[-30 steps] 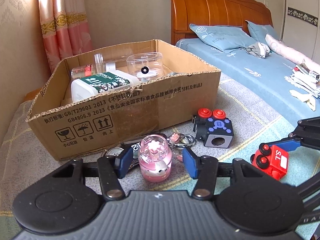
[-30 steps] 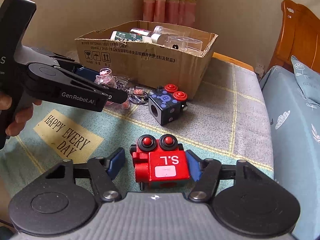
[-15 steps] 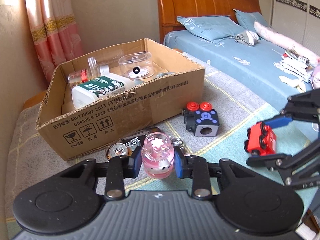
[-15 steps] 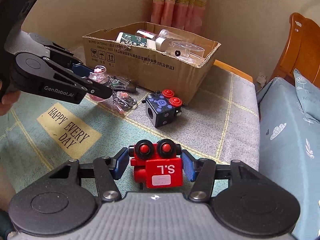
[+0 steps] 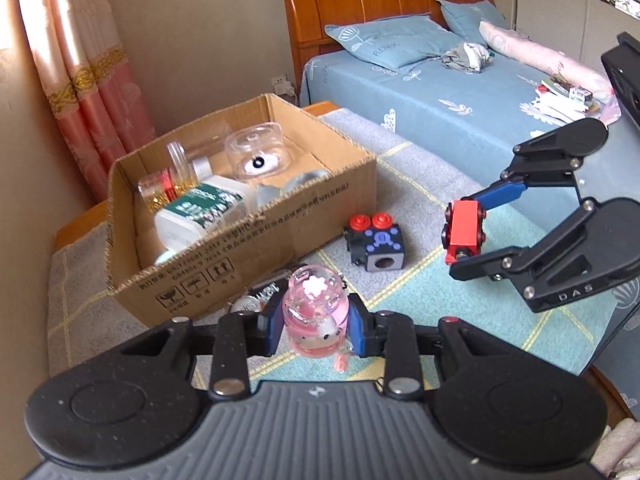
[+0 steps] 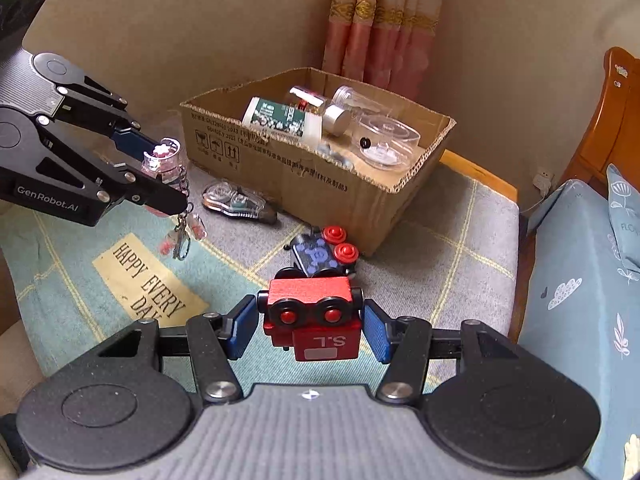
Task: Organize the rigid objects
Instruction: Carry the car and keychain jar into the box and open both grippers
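Note:
My left gripper (image 5: 315,322) is shut on a pink clear toy keychain (image 5: 314,312) and holds it above the mat; it also shows in the right wrist view (image 6: 162,160) with its chain dangling. My right gripper (image 6: 310,326) is shut on a red toy train block (image 6: 312,312), lifted off the mat; it also shows in the left wrist view (image 5: 464,232). A black cube toy with red buttons (image 5: 374,246) lies on the mat by the open cardboard box (image 5: 280,216). The box holds a white bottle (image 5: 200,214) and clear containers (image 5: 258,156).
A clear correction-tape dispenser (image 6: 236,202) lies on the mat in front of the box. The mat (image 6: 132,276) has a "HAPPY EVERY DAY" label. A bed with blue bedding (image 5: 460,96) is to the right. A curtain (image 5: 88,80) hangs behind the box.
Both grippers closed on their toys and lifted them off the mat. The keychain now dangles from the left gripper; the red train rose toward the box's height.

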Tool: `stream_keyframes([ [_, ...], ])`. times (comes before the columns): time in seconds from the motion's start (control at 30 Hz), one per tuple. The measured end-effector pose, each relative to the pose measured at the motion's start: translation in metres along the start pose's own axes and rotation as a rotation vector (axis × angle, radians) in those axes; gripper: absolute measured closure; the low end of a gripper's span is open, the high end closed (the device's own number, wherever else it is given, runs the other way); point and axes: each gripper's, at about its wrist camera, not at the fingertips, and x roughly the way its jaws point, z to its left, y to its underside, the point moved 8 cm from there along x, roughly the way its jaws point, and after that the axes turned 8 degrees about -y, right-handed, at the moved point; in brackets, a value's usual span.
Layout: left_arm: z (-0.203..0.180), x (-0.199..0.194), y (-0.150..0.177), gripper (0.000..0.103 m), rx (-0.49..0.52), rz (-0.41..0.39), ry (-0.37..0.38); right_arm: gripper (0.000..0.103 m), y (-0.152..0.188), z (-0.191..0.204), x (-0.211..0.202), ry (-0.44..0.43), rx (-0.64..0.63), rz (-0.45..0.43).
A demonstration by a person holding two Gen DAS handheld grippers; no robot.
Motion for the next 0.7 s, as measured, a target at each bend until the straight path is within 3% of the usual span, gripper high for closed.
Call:
stream_keyframes([
  [0.3,0.042,-0.03,-0.052,0.072,-0.024,-0.104,-0.093,0.042,-0.071,-0.029,-0.003,0.017,0.008,-0.104],
  [0.5,0.078,-0.024,-0.084,0.072,-0.041,-0.114,-0.149,0.042,-0.119,-0.05,0.023,0.026,0.033,-0.117],
  [0.53,0.083,-0.02,-0.088,0.072,-0.041,-0.109,-0.158,0.04,-0.124,-0.054,0.03,0.023,0.047,-0.105],
  [0.63,0.099,-0.005,-0.096,0.072,-0.054,-0.084,-0.187,0.018,-0.129,-0.058,0.038,0.042,0.062,-0.102],
  [0.7,0.108,0.007,-0.1,0.072,-0.065,-0.068,-0.199,0.013,-0.126,-0.054,0.037,0.043,0.058,-0.112],
])
